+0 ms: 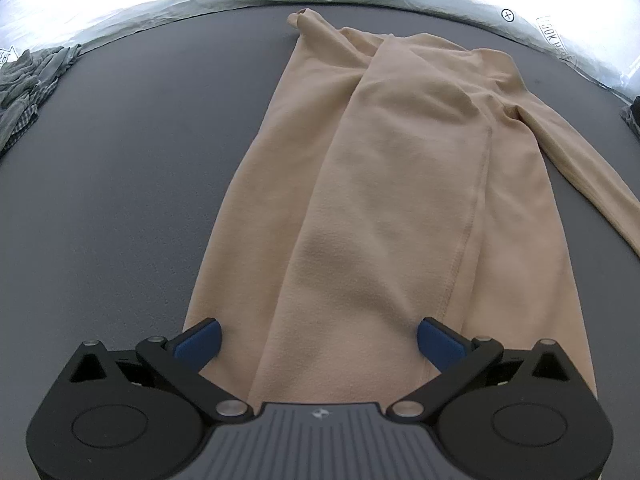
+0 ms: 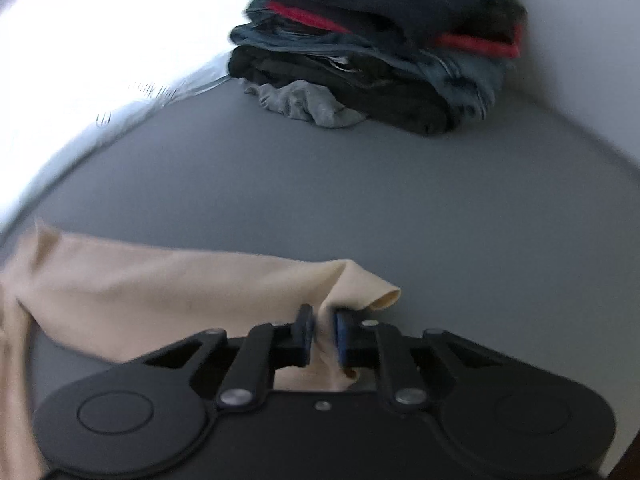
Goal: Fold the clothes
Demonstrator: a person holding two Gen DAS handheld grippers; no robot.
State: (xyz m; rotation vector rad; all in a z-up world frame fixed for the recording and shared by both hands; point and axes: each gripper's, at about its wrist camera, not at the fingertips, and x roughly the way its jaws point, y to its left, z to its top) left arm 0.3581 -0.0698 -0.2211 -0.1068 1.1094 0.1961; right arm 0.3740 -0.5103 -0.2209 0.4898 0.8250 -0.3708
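A beige long-sleeved top (image 1: 384, 200) lies lengthwise on the dark grey table (image 1: 132, 184), its left side folded over the middle and one sleeve (image 1: 576, 160) trailing off to the right. My left gripper (image 1: 319, 340) is open above the near hem, with the blue pads wide apart over the cloth. In the right wrist view the beige sleeve (image 2: 168, 300) stretches left across the table, and my right gripper (image 2: 322, 334) is shut on the sleeve near its cuff (image 2: 380, 294). That view is blurred.
A stack of folded dark, blue and red clothes (image 2: 372, 40) sits at the far side in the right wrist view. A crumpled grey checked garment (image 1: 28, 88) lies at the table's left edge. Pale plastic sheeting (image 1: 160, 12) borders the far edge.
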